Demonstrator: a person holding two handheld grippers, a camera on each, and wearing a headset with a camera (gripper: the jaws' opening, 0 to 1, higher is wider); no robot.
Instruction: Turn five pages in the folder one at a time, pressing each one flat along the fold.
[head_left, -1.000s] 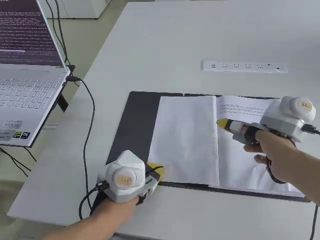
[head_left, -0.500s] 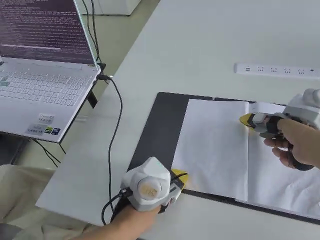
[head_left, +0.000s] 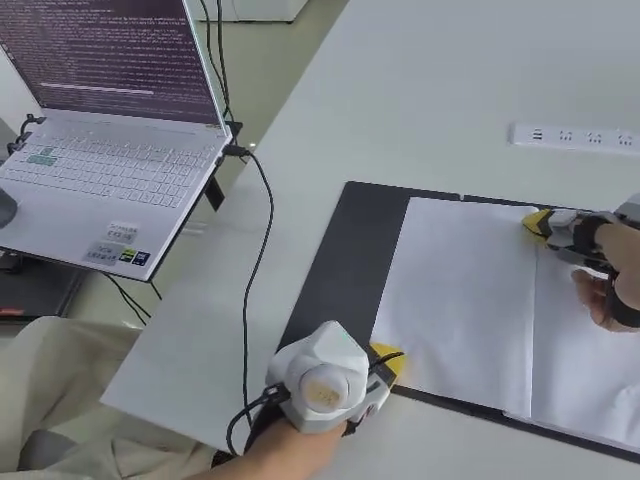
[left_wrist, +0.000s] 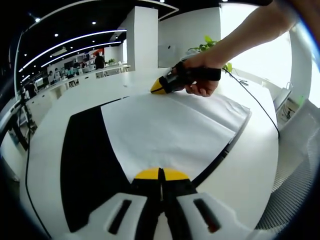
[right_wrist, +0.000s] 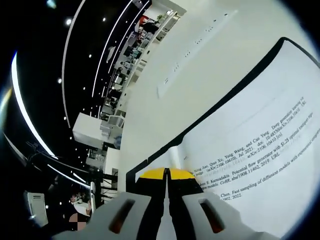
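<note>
The black folder (head_left: 335, 270) lies open on the white table, with a blank turned page (head_left: 455, 290) lying flat on its left half. Its printed right page (right_wrist: 250, 150) shows in the right gripper view. My left gripper (head_left: 388, 360) is shut, its yellow tips resting on the near left corner of the turned page (left_wrist: 165, 130). My right gripper (head_left: 538, 222) is shut too, its tip (right_wrist: 165, 173) down on the fold close to the folder's far edge. The left gripper view shows the right gripper (left_wrist: 161, 88) and the hand holding it across the page.
An open laptop (head_left: 110, 170) stands on a stand at the left, and its cable (head_left: 255, 260) trails over the table towards me. A white power strip (head_left: 575, 137) lies beyond the folder. The table's left edge runs near the folder.
The right gripper has slid along the fold towards the folder's far edge. The left gripper has stayed on the page's near corner. The head camera has swung to the left.
</note>
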